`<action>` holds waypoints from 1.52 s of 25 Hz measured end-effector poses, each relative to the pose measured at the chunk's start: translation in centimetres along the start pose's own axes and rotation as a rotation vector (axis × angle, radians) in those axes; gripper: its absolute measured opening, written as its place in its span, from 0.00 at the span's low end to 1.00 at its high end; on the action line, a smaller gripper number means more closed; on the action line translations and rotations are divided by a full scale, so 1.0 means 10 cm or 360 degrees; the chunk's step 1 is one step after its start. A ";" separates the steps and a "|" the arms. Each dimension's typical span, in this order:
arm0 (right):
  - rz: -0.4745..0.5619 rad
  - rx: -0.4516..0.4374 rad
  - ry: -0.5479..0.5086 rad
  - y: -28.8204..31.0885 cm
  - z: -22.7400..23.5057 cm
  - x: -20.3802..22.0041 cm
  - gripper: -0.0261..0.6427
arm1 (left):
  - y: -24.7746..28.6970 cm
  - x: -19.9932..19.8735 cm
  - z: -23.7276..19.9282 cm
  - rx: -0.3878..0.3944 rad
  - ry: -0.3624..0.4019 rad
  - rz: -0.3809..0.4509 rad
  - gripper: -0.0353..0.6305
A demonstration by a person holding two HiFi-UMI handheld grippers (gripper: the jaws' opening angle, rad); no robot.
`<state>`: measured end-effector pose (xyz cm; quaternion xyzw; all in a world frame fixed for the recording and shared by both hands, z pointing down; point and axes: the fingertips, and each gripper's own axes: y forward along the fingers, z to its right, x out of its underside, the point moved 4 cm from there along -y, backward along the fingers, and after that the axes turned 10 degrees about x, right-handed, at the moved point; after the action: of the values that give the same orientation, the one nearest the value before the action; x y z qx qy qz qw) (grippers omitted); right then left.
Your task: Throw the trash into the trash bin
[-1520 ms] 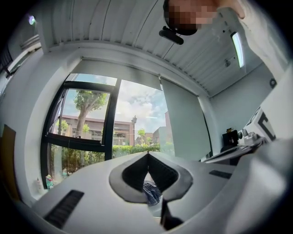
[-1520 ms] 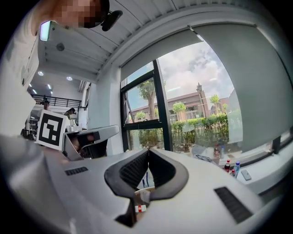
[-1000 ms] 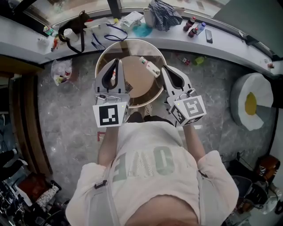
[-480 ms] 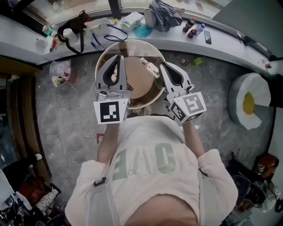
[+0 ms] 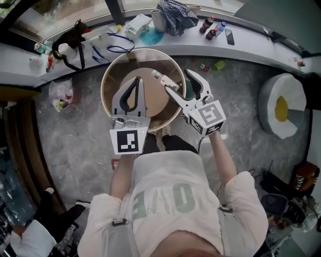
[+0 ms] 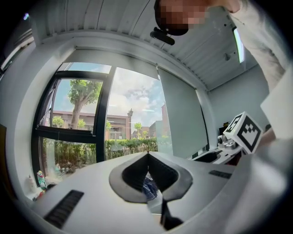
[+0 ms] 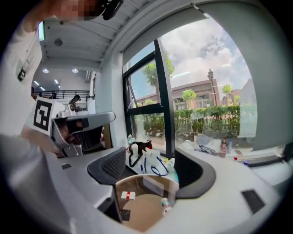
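A round tan trash bin (image 5: 106,75) stands on the floor under both grippers. My right gripper (image 5: 176,80) hangs over its right rim. Its jaws have just been opening and now stand wide with nothing between the pads. A small white bottle (image 5: 163,79) is inside the bin's mouth, free of the jaws. In the right gripper view the bottle (image 7: 165,204) sits low against the bin (image 7: 146,178) wall, near a small white and red box (image 7: 127,195). My left gripper (image 5: 135,80) is over the bin's middle, shut and empty, its tips meeting in the left gripper view (image 6: 147,155).
A white window counter (image 5: 261,42) curves behind the bin, carrying a black bag (image 5: 70,35), blue cables (image 5: 118,47), a checked cloth (image 5: 175,15), bottles (image 5: 210,27) and a phone (image 5: 229,36). A plastic bag (image 5: 60,93) lies on the floor to the left, a fried-egg cushion (image 5: 282,113) to the right.
The right jaws have opened and let go of the white bottle, which now sits lower, inside the bin. Both grippers have sunk toward the bin.
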<state>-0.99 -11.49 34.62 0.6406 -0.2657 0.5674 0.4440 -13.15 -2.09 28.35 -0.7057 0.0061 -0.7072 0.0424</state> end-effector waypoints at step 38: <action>-0.1203 0.0006 -0.0136 1.50 0.87 4.28 0.50 | 0.54 3.15 -0.12 0.0019 -0.0295 -0.0475 0.07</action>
<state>-0.22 -19.02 80.15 0.7173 -0.0279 0.3369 0.6092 -14.09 -9.65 59.40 -0.7607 -0.1067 -0.6376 -0.0586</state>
